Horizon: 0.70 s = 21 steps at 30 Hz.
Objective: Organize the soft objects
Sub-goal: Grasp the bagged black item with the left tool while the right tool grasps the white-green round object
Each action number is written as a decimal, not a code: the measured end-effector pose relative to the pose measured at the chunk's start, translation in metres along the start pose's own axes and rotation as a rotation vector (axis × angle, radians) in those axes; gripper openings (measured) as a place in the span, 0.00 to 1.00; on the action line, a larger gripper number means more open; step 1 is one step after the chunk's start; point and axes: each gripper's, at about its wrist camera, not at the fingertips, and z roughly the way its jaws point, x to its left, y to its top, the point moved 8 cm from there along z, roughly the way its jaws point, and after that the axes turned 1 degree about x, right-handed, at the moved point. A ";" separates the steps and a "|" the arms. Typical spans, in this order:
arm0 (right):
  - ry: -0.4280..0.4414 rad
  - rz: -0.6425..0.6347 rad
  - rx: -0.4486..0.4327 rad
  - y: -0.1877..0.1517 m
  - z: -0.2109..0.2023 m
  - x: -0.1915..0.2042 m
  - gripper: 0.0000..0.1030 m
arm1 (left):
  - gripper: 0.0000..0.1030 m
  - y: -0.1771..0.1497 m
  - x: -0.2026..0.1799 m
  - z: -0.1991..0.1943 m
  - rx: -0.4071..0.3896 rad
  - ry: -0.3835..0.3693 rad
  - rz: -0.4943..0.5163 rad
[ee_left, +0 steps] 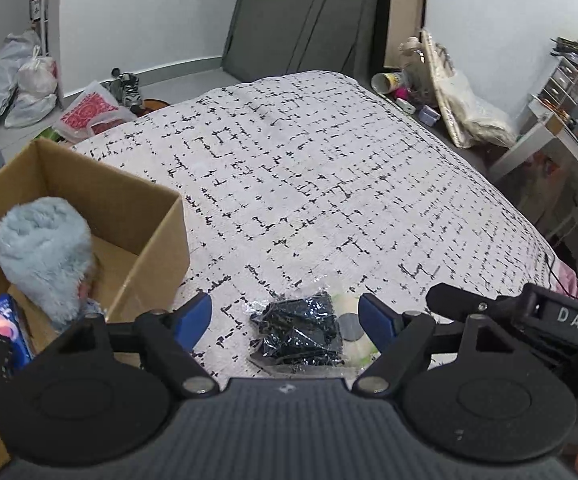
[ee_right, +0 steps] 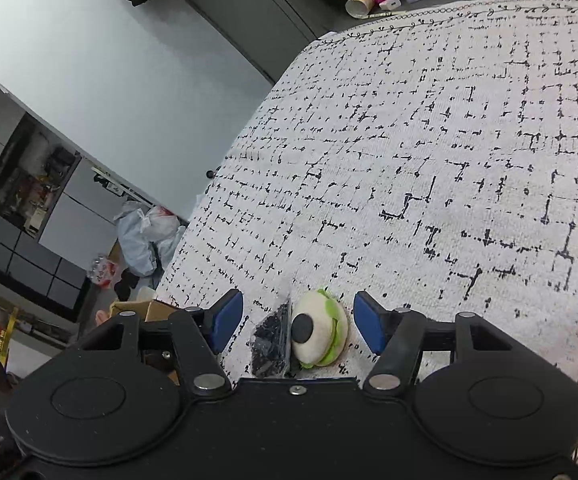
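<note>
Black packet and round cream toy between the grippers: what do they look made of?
Black packet: likely dark fabric in a clear glossy plastic wrapper; it glints and crinkles. Round cream toy: seemingly matte plush, fuzzy green trim, dark disc centre. Both lie on the woven-looking bedspread.
</note>
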 end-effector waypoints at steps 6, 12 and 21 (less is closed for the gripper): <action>0.024 0.021 0.042 -0.002 0.015 -0.013 0.59 | 0.77 -0.008 0.001 0.015 0.000 0.026 -0.038; 0.064 0.078 0.058 -0.005 0.028 -0.027 0.59 | 0.74 -0.018 0.006 0.030 -0.005 0.056 -0.085; 0.091 0.118 0.080 -0.009 0.038 -0.042 0.59 | 0.67 -0.032 0.006 0.050 0.013 0.041 -0.154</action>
